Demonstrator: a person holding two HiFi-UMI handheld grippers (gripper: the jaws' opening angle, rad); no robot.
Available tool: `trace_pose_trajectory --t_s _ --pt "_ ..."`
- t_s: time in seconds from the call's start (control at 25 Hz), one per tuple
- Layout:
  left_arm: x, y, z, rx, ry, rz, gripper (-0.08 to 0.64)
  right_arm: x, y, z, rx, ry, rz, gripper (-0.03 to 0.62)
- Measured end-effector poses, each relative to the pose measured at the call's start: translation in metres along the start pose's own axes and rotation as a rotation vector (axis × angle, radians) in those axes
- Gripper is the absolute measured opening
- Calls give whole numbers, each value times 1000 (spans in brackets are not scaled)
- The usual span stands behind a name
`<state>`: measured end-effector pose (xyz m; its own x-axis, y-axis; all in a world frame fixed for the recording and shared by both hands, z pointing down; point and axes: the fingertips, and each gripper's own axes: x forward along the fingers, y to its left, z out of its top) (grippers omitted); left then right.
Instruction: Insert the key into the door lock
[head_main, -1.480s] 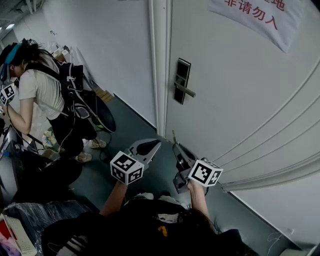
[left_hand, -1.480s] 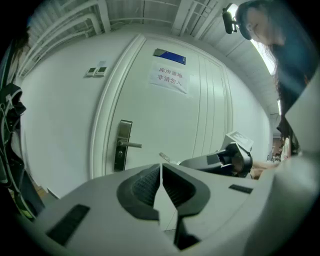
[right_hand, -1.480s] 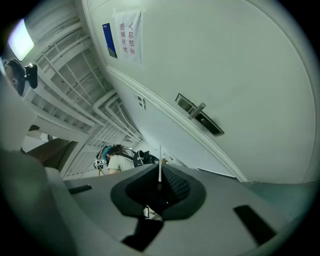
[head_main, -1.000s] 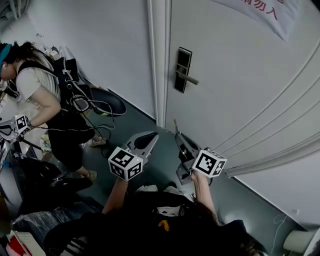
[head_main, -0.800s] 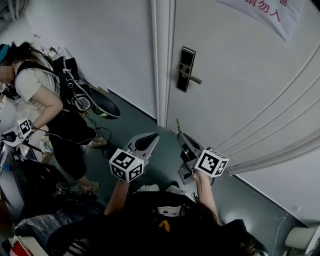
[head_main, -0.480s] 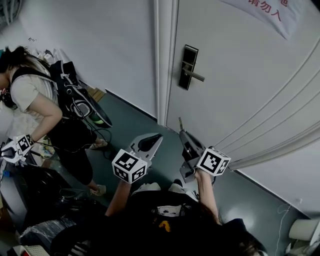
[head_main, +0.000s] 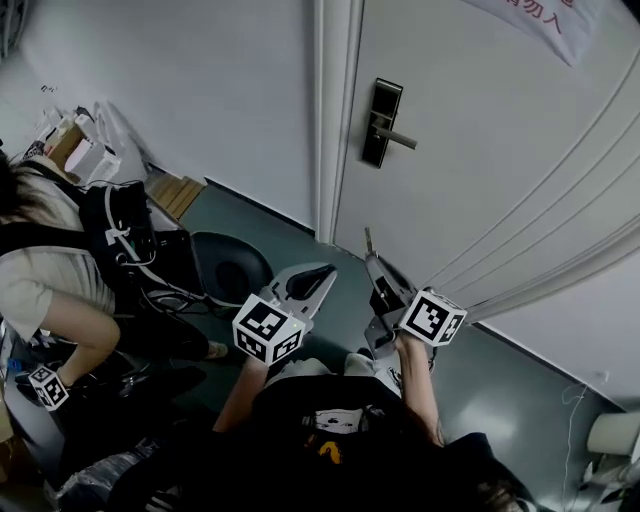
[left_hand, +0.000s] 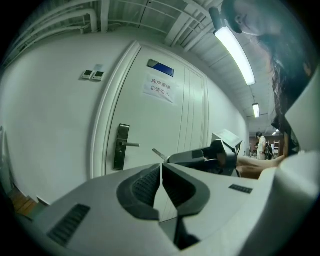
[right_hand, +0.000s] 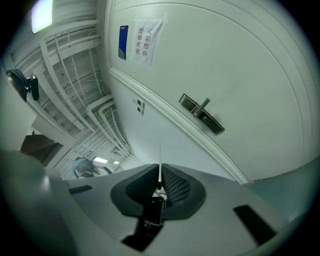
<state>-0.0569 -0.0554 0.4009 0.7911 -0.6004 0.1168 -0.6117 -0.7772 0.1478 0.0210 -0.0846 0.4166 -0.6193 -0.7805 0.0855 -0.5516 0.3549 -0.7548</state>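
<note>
keyhole too small to make out on the door lock (head_main: 382, 122). head of the key (right_hand: 160, 164) is buried between the pads of the right gripper (right_hand: 159, 182), which is pinched tight on it; only the thin blade shows, pointing at the far door (head_main: 480, 150), well apart from the lock. left gripper (left_hand: 161, 174) pressed together with nothing between its jaws, held just left of the right one. sign (head_main: 535, 18) is cut off at the top edge in the head view. a person (head_main: 50, 270) at left is partly out of frame. count: two grippers, one key, one lock plate, one lever handle (head_main: 398, 137), one door, one sign.
</note>
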Motion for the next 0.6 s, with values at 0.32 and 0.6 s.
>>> trace_pose_trajectory --t_s 0.32,0.6 --pt "-15 -25 -7 -9 -22 -49 18 -23 10 -19 4 -21 -29 23" --pt "4 -5 -3 -22 -23 -55 18 -7 1 -7 -2 -22 -45 22"
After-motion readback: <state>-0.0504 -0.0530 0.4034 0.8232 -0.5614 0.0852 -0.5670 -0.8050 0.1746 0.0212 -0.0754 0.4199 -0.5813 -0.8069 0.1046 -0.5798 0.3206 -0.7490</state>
